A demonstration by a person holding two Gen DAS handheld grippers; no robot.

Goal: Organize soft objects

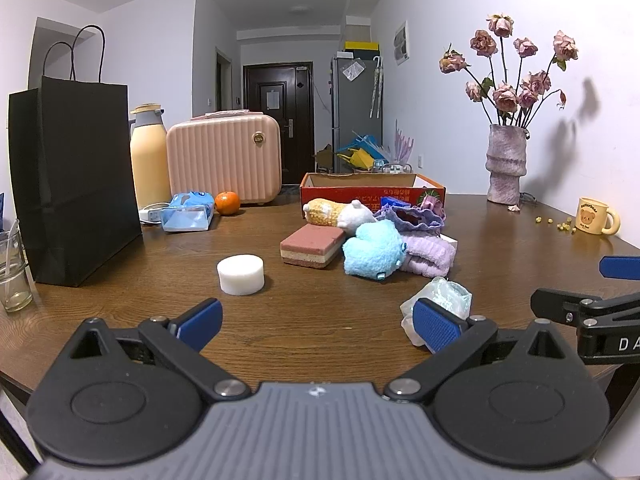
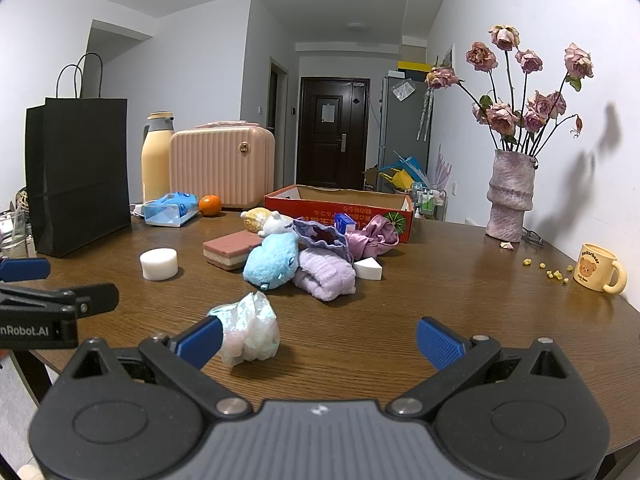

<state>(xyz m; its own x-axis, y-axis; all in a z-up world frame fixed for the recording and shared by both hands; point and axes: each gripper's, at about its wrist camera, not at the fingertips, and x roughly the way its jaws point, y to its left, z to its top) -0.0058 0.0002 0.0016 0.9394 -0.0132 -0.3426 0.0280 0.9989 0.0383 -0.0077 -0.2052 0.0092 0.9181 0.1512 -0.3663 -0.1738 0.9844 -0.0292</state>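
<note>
A pile of soft things lies mid-table before a red cardboard box point(image 1: 372, 191) point(image 2: 340, 205): a light blue plush point(image 1: 374, 251) point(image 2: 273, 261), a folded lilac towel point(image 1: 430, 257) point(image 2: 325, 273), a pink layered sponge point(image 1: 312, 246) point(image 2: 229, 251), a yellow-and-white plush point(image 1: 336, 212) point(image 2: 266, 219) and a purple knitted pouch point(image 1: 414, 218) point(image 2: 320, 237). A white round sponge point(image 1: 240, 274) point(image 2: 159, 264) stands alone to the left. A crumpled pale plastic bag point(image 1: 436, 304) point(image 2: 250, 330) lies nearest. My left gripper point(image 1: 318, 324) and right gripper point(image 2: 318, 342) hover open above the near edge, nothing between their fingers.
A black paper bag point(image 1: 74, 176) point(image 2: 78, 172), yellow flask point(image 1: 149, 156), pink case point(image 1: 224, 158) point(image 2: 222, 166), tissue pack point(image 1: 188, 212) and orange point(image 1: 227, 203) line the left back. A vase of dried roses point(image 1: 506, 164) point(image 2: 510, 196) and bear mug point(image 1: 596, 216) point(image 2: 598, 267) stand right. A glass point(image 1: 14, 276) sits far left.
</note>
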